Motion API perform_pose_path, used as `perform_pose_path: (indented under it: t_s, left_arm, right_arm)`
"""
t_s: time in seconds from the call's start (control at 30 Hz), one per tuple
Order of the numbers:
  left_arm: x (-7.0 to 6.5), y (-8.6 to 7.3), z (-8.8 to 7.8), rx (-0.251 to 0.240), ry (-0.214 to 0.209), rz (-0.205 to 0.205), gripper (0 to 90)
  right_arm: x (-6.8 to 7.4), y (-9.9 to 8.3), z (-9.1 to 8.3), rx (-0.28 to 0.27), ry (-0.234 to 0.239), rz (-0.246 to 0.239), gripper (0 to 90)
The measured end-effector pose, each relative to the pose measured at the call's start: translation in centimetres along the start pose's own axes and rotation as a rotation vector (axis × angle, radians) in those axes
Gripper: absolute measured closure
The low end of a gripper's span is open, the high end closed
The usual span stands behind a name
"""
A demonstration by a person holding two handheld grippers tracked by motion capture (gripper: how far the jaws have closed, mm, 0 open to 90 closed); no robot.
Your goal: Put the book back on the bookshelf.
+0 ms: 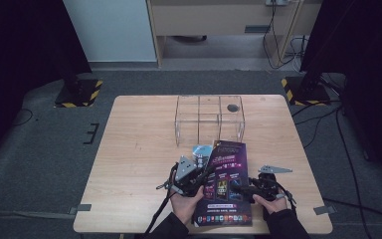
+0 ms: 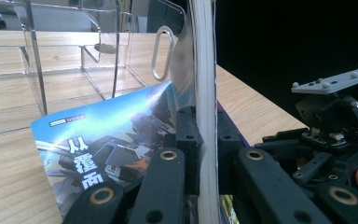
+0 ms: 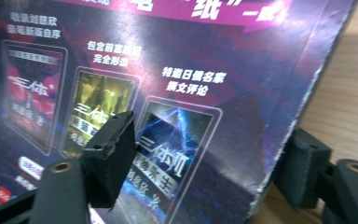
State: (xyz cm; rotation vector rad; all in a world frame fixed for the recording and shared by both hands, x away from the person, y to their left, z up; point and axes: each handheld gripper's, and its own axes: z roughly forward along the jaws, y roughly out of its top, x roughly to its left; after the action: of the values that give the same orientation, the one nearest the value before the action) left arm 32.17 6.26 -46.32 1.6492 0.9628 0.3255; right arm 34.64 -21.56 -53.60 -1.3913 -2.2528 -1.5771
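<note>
Left claw (image 1: 195, 175) clamped on the book's (image 1: 226, 181) left edge; book near the tabletop's (image 1: 139, 129) front edge, long axis toward the clear divider rack (image 1: 209, 119) behind; right claw (image 1: 252, 190), jaws wide astride its right edge, equally near.

Light wooden rectangular table (image 1: 139, 149) on grey carpeted floor (image 1: 40, 149). Beyond it, a pale blue-white wall panel (image 1: 112, 30), a beige wooden cabinet (image 1: 219, 20), black curtains (image 1: 20, 45), and yellow-black striped stand bases (image 1: 79, 92).
</note>
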Motion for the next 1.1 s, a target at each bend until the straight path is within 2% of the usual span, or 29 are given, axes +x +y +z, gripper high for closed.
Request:
perform_pose_path:
  t_s: [0.1, 0.2, 0.23, 0.27, 0.4, 0.43, 0.57, 0.77, 1.1]
  left_arm:
    - [0.0, 0.0, 0.0, 0.000, -0.001, 0.001, 84.0]
    - [-0.1, 0.0, 0.1, -0.001, -0.002, 0.003, 84.0]
    - [0.0, 0.0, 0.1, -0.002, -0.001, 0.002, 84.0]
    - [0.0, 0.0, 0.0, -0.004, -0.001, 0.000, 84.0]
    - [0.2, 0.1, -0.2, -0.015, 0.000, -0.005, 83.9]
    - [0.3, 0.1, -0.3, -0.016, 0.003, -0.005, 83.9]
    - [0.7, 0.1, -0.4, -0.016, 0.011, -0.010, 83.9]
    - [1.2, 0.0, -0.6, -0.007, 0.020, -0.021, 83.8]
    - [2.8, 0.0, -0.8, 0.039, 0.067, -0.035, 81.2]
  right_arm:
    - [-0.2, 0.0, 0.1, 0.017, 0.021, 0.033, 33.2]
    - [-0.3, 0.1, 0.0, 0.028, 0.020, 0.045, 38.2]
    - [-0.4, 0.2, -0.2, 0.035, 0.024, 0.063, 43.1]
    - [-0.4, 0.2, -0.2, 0.035, 0.024, 0.063, 43.1]
    - [-0.1, 0.7, -0.9, 0.020, 0.035, 0.094, 59.6]
    - [-0.1, 0.7, -0.9, 0.020, 0.035, 0.094, 59.6]
    - [0.3, 0.9, -1.4, 0.000, 0.066, 0.099, 72.1]
    - [0.7, 1.1, -1.7, 0.005, 0.080, 0.095, 74.7]
    - [1.6, 1.5, -2.4, -0.047, 0.095, 0.078, 81.4]
